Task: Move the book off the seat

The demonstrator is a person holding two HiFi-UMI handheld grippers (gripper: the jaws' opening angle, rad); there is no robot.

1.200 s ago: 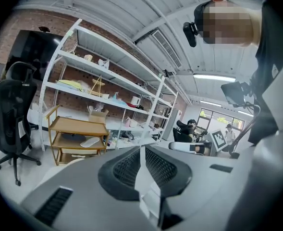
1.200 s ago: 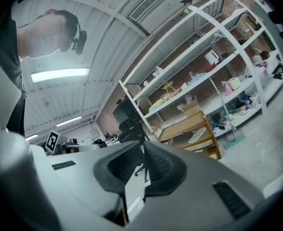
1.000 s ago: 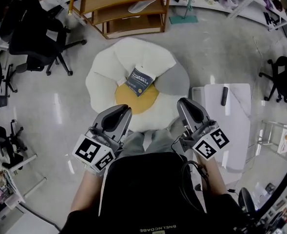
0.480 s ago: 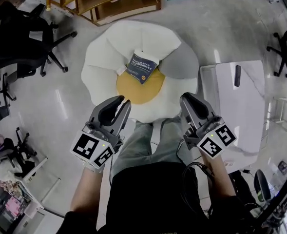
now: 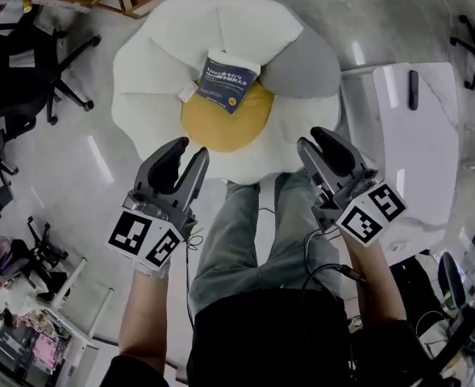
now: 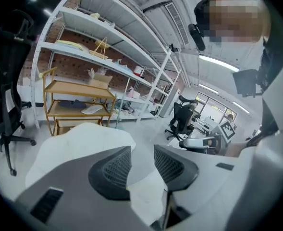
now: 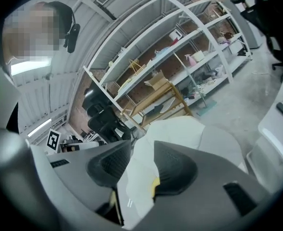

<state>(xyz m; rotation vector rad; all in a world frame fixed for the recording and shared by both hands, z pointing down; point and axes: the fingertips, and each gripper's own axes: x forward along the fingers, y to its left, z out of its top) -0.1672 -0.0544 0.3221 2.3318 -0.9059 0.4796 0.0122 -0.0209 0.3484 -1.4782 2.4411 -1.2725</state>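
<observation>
Now holding left gripper [image 5: 190, 150] and right gripper [image 5: 314, 139] low in frame, apart from book [image 5: 227, 81] on seat [image 5: 164, 47] above; jaws just opening, empty.

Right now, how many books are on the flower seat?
1. The blue book lies at the far edge of the yellow centre of the seat, overlapping a white petal. Anything beneath it would be hidden.

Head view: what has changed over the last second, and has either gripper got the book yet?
Both the left gripper and the right gripper have lowered toward the seat, and the fingers of each have just been opening, with nothing between them. Neither has taken hold of anything. The book lies where it was on the seat, untouched.
</observation>
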